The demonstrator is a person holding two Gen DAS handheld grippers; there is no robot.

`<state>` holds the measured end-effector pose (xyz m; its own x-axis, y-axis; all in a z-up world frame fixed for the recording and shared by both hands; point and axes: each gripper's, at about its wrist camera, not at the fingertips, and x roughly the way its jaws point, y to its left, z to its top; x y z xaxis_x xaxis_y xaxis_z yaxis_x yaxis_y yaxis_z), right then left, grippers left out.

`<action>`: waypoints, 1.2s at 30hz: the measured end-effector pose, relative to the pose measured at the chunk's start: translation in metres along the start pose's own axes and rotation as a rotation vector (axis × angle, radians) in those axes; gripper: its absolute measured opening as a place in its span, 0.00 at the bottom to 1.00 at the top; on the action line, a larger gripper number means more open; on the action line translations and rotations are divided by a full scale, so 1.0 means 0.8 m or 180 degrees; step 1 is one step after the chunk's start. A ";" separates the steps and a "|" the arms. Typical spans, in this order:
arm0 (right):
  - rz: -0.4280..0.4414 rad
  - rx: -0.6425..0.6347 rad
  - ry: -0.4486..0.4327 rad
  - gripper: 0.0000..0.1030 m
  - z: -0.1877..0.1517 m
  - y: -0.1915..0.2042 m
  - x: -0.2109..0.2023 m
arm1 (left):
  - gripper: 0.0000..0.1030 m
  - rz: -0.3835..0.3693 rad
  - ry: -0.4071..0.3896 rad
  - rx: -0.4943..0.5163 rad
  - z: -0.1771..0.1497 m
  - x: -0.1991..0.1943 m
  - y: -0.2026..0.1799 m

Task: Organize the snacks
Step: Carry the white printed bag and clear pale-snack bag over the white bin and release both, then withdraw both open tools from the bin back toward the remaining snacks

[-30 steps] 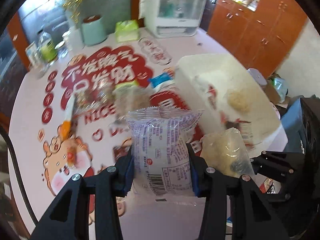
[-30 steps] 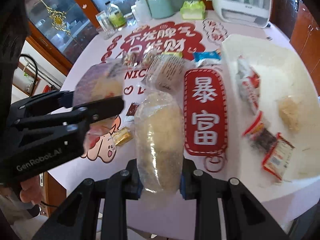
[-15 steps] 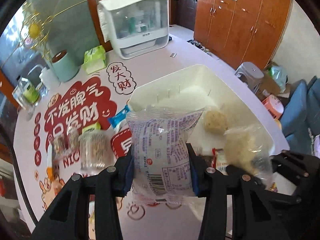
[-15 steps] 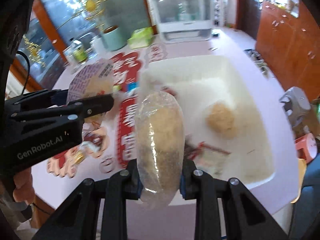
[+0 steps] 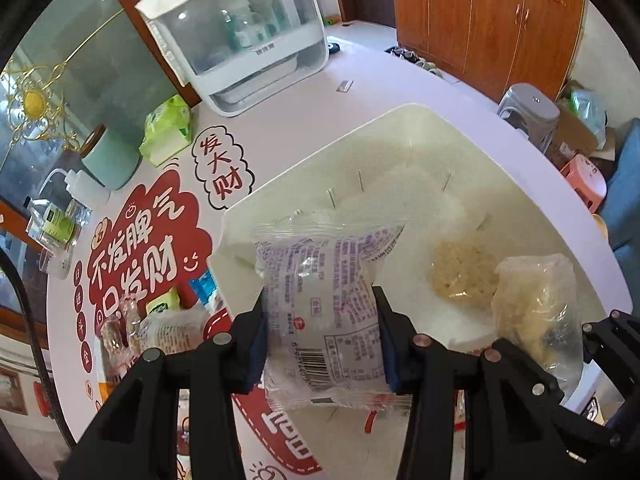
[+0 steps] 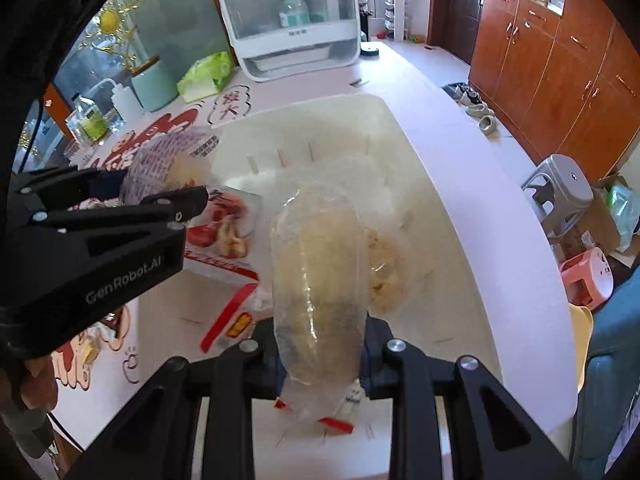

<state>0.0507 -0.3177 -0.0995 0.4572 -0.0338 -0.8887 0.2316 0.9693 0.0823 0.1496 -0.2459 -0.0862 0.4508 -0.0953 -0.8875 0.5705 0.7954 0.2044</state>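
Both grippers are hovering over the white bin (image 5: 520, 184), each carrying a snack — this looks like the drop-off step. The left gripper (image 5: 320, 344) is clenching a purple-printed packet (image 5: 320, 300) upright between its fingers, above the bin's near-left corner. The right gripper (image 6: 320, 344) is grasping a clear bag (image 6: 318, 280) of pale snack, held over the bin's middle, with a loose pale cake (image 6: 384, 268) lying on the bin floor just behind it and red-trimmed packets (image 6: 232, 320) already lying inside to the left. More snacks (image 5: 160, 324) are waiting on the surface (image 5: 380, 80) beside the bin, so the task seems partway done. The next move probably calls for lowering each packet a little, easing the fingers apart so both fall inside the rim — the left one is nearer the edge and may need carrying further in first.
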 end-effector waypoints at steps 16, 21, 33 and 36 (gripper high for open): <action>0.0083 0.0051 -0.0005 0.49 0.001 -0.015 0.000 | 0.81 0.0214 0.0093 0.0118 0.001 0.010 -0.018; 0.0064 0.0005 -0.0018 0.49 -0.001 -0.010 -0.008 | 0.81 0.0207 0.0080 0.0057 -0.004 0.001 -0.015; 0.0048 -0.0064 -0.0258 0.50 -0.010 0.010 -0.038 | 0.81 0.0242 0.0026 -0.0056 -0.026 -0.029 0.003; -0.0001 -0.0074 -0.0345 0.50 -0.014 0.015 -0.044 | 0.81 0.0254 0.0026 -0.0087 -0.036 -0.036 0.012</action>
<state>0.0278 -0.3021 -0.0723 0.5475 -0.0589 -0.8347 0.2124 0.9746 0.0705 0.1222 -0.2183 -0.0708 0.4885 -0.0261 -0.8722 0.5140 0.8163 0.2635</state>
